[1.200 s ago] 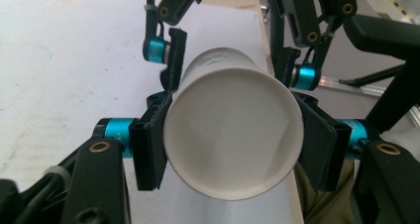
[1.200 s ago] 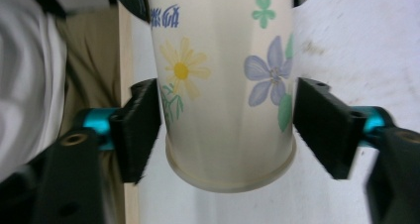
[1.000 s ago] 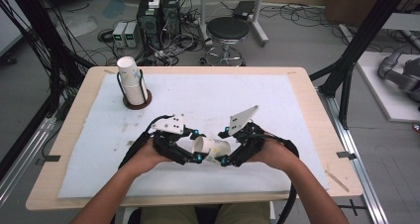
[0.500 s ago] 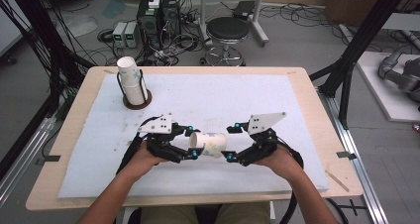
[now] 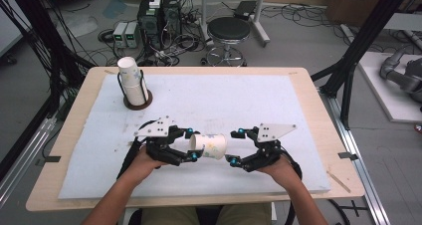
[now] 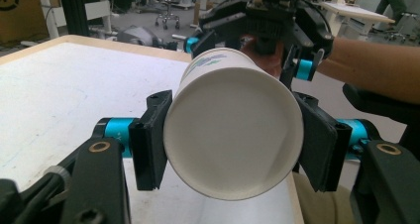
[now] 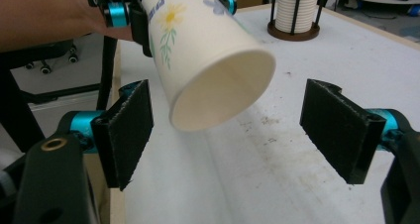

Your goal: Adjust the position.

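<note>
**Paper cup held sideways near the front edge of the table**

Close to the front edge of the table (image 5: 308, 93), on the white mat (image 5: 239, 100), the left gripper (image 5: 191, 145) is clamped on a paper cup (image 5: 209, 146). In the left gripper view its two black pads press the cup's sides near the closed base, which faces that camera. The cup lies on its side above the mat, its open mouth turned toward the right gripper (image 5: 233, 146).

The right gripper stands just beside the cup's mouth with its jaws wide apart. In the right gripper view the pads sit either side of the rim without touching it, and the cup's flower print shows on its wall.

Farther back, near the table's far left corner, a stack of cups (image 5: 130, 80) stands upright in a black wire holder (image 5: 138, 101) on a round brown base
</note>
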Tool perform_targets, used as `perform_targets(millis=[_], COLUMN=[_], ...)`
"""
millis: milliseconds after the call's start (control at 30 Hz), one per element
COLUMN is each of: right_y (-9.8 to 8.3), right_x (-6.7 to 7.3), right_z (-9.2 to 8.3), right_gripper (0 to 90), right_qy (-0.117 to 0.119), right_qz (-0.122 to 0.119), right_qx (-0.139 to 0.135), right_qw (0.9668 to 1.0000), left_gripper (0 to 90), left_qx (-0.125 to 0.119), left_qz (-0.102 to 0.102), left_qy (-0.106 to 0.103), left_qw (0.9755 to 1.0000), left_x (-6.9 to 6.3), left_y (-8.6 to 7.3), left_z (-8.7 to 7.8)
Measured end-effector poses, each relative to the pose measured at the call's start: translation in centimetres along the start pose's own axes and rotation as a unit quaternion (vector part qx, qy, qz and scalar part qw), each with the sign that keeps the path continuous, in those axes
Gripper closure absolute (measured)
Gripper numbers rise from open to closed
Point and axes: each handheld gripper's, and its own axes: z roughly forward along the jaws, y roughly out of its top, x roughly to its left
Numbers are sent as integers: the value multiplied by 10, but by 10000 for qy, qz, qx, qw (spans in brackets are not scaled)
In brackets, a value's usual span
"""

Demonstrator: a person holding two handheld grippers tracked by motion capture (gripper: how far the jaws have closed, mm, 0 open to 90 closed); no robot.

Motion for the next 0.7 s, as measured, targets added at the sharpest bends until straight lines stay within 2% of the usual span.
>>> perform_targets(millis=[100,267,700], right_y=[-4,-4,-6], right_x=[-2,-1,-2], right_z=[3,5,10], right_gripper=[212,212,214], right_qy=[81,199,444], right_qz=[85,72,82], right_qx=[-17,-59,-128], right_qw=[9999,9998,9989], left_gripper=[373,373,373], left_qx=[-44,-123,-123], left_qz=[0,-26,83], left_qy=[-38,-109,-301], left_qw=[10000,9999,9994], left_x=[-1,-2,-6], left_y=[0,1,5], left_z=[-1,-1,3])
